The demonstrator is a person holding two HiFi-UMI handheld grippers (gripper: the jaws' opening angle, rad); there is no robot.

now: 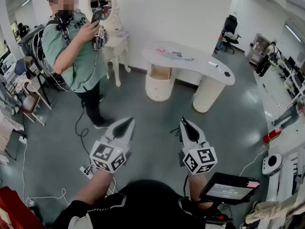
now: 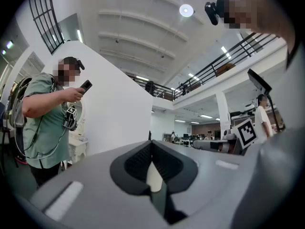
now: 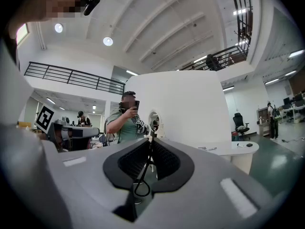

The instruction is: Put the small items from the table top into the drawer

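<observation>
So, head view: left gripper and right gripper are well apart from the desk. The small items lie on its top, and the drawer is unreached. Task not begun, I judge.
Left gripper view: jaws pressed together, empty.
Right gripper view: jaws likewise together, holding nothing.

Grey left tongs, right tongs, marker cubes; black top, perhaps white-trimmed
</observation>
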